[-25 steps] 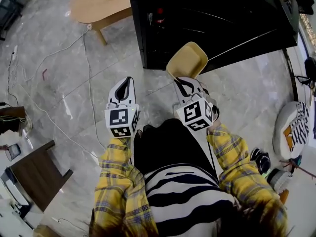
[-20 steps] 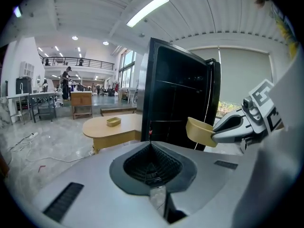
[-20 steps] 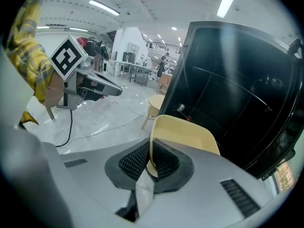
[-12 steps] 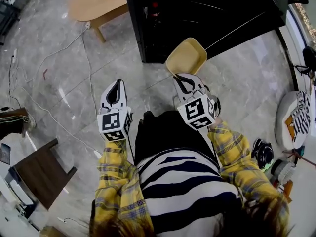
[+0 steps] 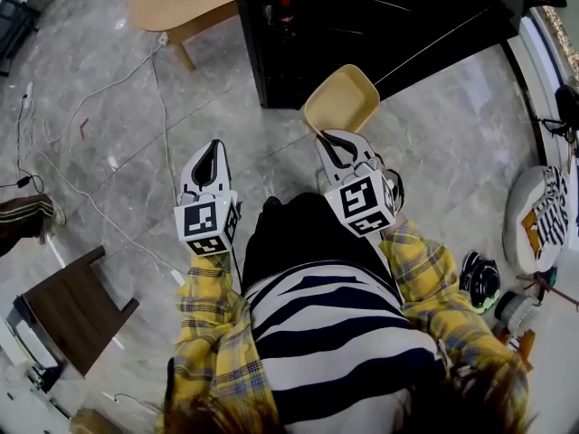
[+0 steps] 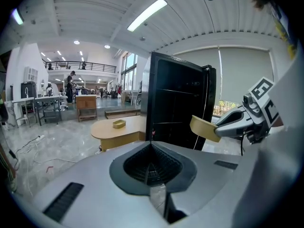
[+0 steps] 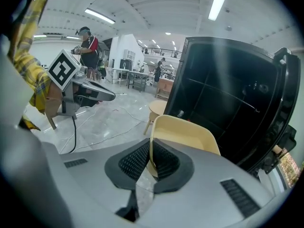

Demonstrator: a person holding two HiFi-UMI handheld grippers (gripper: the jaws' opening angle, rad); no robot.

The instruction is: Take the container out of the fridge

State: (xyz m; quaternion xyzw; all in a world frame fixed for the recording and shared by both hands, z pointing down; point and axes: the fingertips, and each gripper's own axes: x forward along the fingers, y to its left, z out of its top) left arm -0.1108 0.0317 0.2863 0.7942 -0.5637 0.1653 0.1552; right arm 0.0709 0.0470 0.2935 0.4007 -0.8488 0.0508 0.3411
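My right gripper (image 5: pixel 336 145) is shut on the near rim of a pale yellow rectangular container (image 5: pixel 341 100), held out over the floor just in front of the black fridge (image 5: pixel 380 25). In the right gripper view the container (image 7: pixel 190 134) stands up from the closed jaws with its wall pinched between the pads. From the left gripper view the container (image 6: pixel 205 127) shows at the right, in front of the fridge (image 6: pixel 178 108). My left gripper (image 5: pixel 206 163) hangs beside me over the floor, shut, with nothing between its jaws.
A low wooden table (image 5: pixel 176 3) with a small yellow dish (image 6: pixel 119 123) stands left of the fridge. White cables (image 5: pixel 109 107) trail across the marble floor. A dark wooden stool (image 5: pixel 68 310) is at the lower left; bags and clutter (image 5: pixel 534 233) lie at the right.
The view has shifted slightly; both grippers have drifted a little, the left one upward in the head view. The container stays in my right gripper.
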